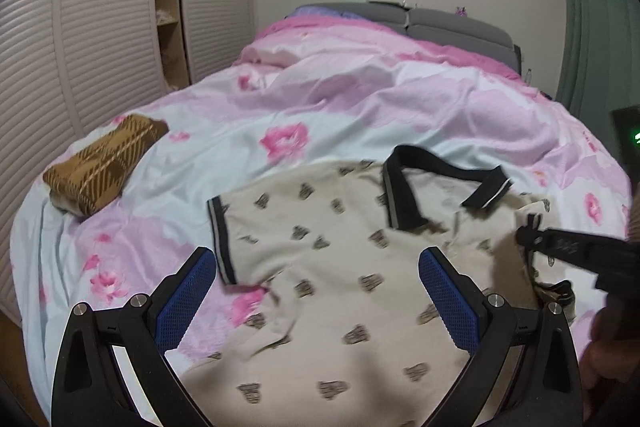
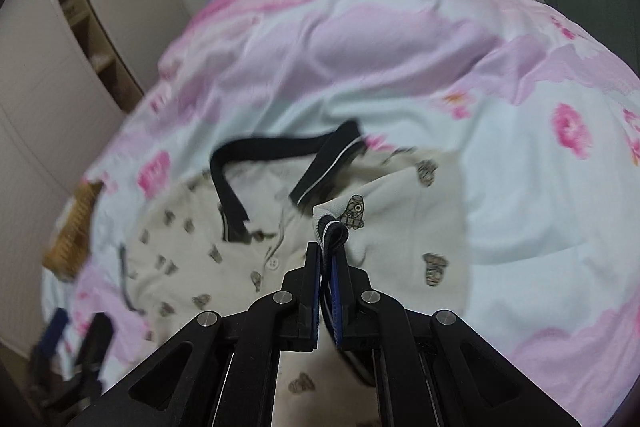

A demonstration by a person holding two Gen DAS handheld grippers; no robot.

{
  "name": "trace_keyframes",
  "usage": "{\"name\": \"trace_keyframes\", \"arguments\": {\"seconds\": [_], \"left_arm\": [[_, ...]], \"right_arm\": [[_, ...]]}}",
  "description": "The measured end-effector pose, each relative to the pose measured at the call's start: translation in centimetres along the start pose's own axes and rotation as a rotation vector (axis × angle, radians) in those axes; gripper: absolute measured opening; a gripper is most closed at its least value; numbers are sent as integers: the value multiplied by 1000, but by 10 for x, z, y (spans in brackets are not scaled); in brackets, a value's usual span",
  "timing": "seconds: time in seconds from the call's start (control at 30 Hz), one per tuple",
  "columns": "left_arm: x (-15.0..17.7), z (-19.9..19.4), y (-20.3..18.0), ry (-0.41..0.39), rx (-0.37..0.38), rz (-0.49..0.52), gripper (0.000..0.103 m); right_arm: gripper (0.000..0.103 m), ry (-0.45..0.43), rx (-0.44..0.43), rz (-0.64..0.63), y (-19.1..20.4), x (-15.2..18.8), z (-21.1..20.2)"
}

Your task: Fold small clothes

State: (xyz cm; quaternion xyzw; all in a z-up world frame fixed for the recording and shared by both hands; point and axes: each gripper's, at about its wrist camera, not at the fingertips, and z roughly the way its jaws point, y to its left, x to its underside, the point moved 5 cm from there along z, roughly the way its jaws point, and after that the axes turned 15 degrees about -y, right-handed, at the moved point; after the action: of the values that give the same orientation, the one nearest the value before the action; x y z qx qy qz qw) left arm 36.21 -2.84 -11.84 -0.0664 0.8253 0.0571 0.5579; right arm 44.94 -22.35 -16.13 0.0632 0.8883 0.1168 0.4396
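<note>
Two views take in one cream polo shirt [image 1: 340, 267] with small bear prints and a black collar [image 1: 404, 183], lying front up on a bed under a pink floral duvet [image 1: 360, 99]. The shirt lies at the near end of the bed, collar toward the far side.

Only the left wrist view shows the left claw [image 1: 318, 303] clearly: its blue-padded fingers [image 1: 188, 299] stand spread wide above the shirt's lower half with nothing between them. It also shows a folded brown plaid garment [image 1: 104, 163] lying sharp on the duvet at the far left, well apart from the shirt, the shirt's left sleeve with its dark-striped cuff [image 1: 220, 239] lying flat, and a louvred wardrobe [image 1: 80, 39] beside the bed. The right claw [image 1: 532, 233] enters here at the right edge as a dark shape over the shirt's right sleeve; its grip is not readable from this side.

The right wrist view settles that: the right claw [image 2: 328, 251] is pressed together, pinching the striped cuff of the right sleeve [image 2: 332, 227], which bunches up above its tips. This view also shows the button placket [image 2: 274, 259] below the collar. The plaid garment is only a brown blur at the left, and the left claw is a blurred dark shape at the lower left.
</note>
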Motion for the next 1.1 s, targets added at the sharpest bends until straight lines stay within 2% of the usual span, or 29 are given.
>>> {"name": "trace_keyframes", "arguments": {"seconds": [0.17,0.23,0.27,0.33,0.4,0.47,0.57,0.77,0.9,1.1], "left_arm": [[11,6,10,22,2,-9,103],[13,8,9,30,10,-17,103],[15,9,7,36,18,-21,103],[16,8,2,41,37,-18,103],[17,6,-6,38,54,-4,103],[16,3,-16,29,71,8,103],[17,-1,-28,30,91,19,103],[22,-6,-46,36,112,59,103],[23,-7,-50,40,112,68,103],[27,-8,-55,48,116,78,103]], "right_arm": [[9,134,-27,48,3,34,25],[10,135,-25,36,0,39,19],[14,121,-21,26,-3,37,12],[29,72,-8,1,-7,30,-7],[49,-10,20,-36,-15,19,-34],[55,-84,61,-74,-26,12,-59],[55,-113,112,-114,-48,18,-82],[55,-28,157,-177,-69,49,-77],[55,31,146,-212,-68,64,-70],[55,57,171,-229,-75,76,-57]]}}
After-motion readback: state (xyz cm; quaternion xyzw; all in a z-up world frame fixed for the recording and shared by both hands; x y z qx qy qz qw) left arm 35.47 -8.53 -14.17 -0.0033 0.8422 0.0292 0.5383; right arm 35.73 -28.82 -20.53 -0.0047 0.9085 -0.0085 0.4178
